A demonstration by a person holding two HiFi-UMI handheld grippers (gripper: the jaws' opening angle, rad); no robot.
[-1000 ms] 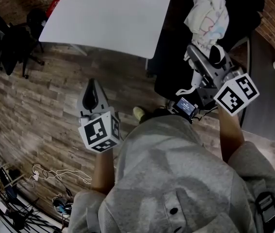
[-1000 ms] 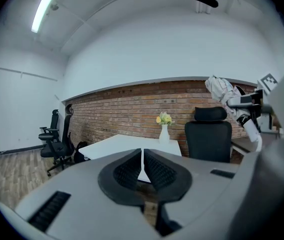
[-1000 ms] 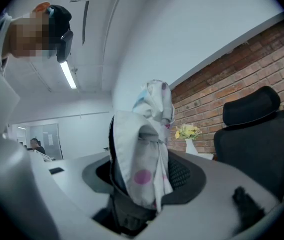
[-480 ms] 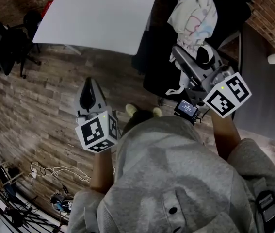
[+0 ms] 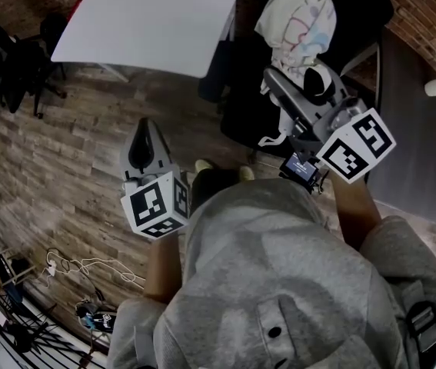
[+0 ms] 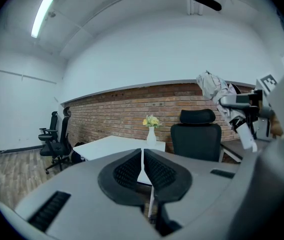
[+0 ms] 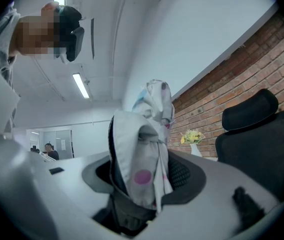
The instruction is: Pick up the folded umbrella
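Note:
The folded umbrella [image 5: 297, 12], white cloth with pink and blue marks, stands up out of my right gripper [image 5: 304, 91], whose jaws are shut on its lower part. In the right gripper view the umbrella [image 7: 143, 151] fills the gap between the black pads, with its bunched top above them. My left gripper [image 5: 142, 131] is held over the wooden floor at the left, jaws shut with nothing in them. In the left gripper view its pads [image 6: 126, 171] meet in front. The umbrella [image 6: 213, 89] also shows there, far right.
A white table [image 5: 141, 21] stands ahead, with a vase of yellow flowers [image 6: 151, 128] on it. A black office chair [image 6: 198, 136] is beside the table, under the umbrella. More black chairs [image 5: 10, 68] stand far left. Cables [image 5: 79, 271] lie on the floor.
My right gripper and the umbrella have drifted left and a little up in the head view. The left gripper has hardly moved. Both stay shut.

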